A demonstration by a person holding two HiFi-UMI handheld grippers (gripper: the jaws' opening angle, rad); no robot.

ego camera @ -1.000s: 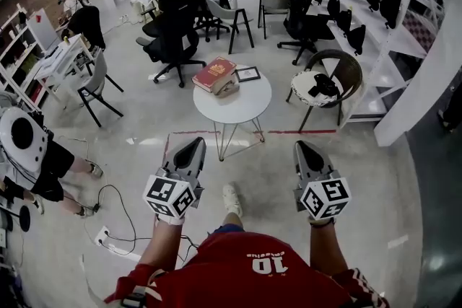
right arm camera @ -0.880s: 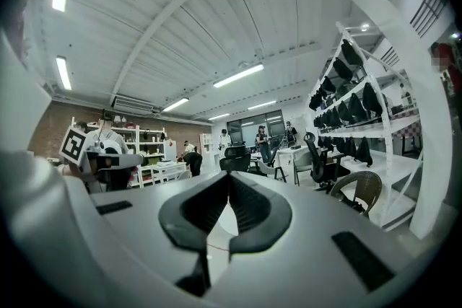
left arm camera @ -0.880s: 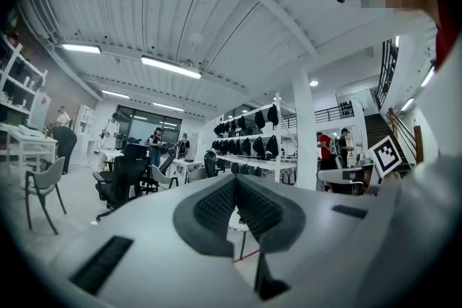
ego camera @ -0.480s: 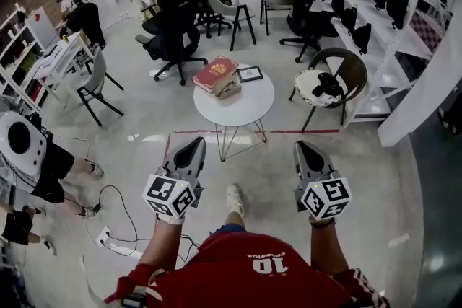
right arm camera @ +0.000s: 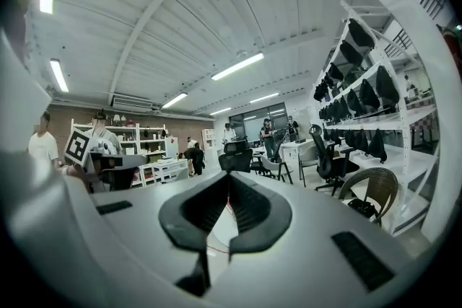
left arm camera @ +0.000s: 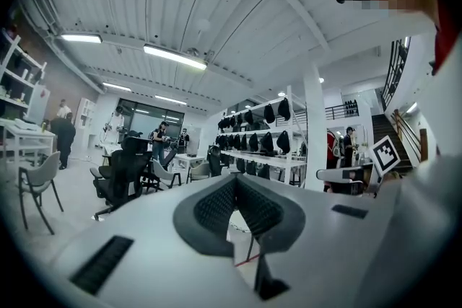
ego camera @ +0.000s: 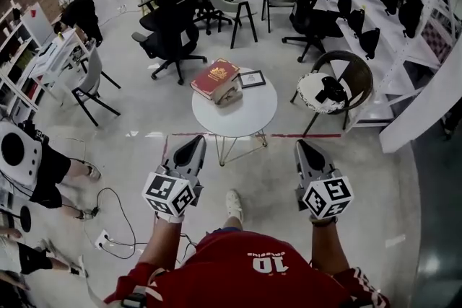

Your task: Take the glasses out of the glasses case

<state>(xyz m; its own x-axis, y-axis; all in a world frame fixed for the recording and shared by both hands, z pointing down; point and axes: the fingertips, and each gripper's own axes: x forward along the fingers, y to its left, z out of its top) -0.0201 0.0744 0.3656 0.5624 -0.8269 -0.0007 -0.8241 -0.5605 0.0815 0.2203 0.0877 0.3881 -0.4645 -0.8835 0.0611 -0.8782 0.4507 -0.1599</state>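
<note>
Head view: we stand short of the round white desk (ego camera: 249, 112), left gripper (ego camera: 193, 145) and right gripper (ego camera: 302, 149) held level at the waist, both well apart from it; the tan glasses case (ego camera: 228, 91) lies on the desk's far half, touching a red book (ego camera: 214, 75), with a small framed picture (ego camera: 252, 78) just beside; whether its lid is up we cannot tell, and no glasses show; the step in hand, as we judge it, is the approach; the floor ahead lies open across a red line (ego camera: 303, 134), and a wicker chair (ego camera: 339, 79) stands near the desk's right edge. Left gripper view: the fingers (left arm camera: 214, 208) meet at their tips with nothing between them; office chairs and shelving lie beyond. Right gripper view: the fingers here are likewise closed and empty. To do it well, we reckon, we step close first, part both pairs of fingers, steady the case with one and lift the lid with the other, keeping clear of the book and the desk's rim.
</note>
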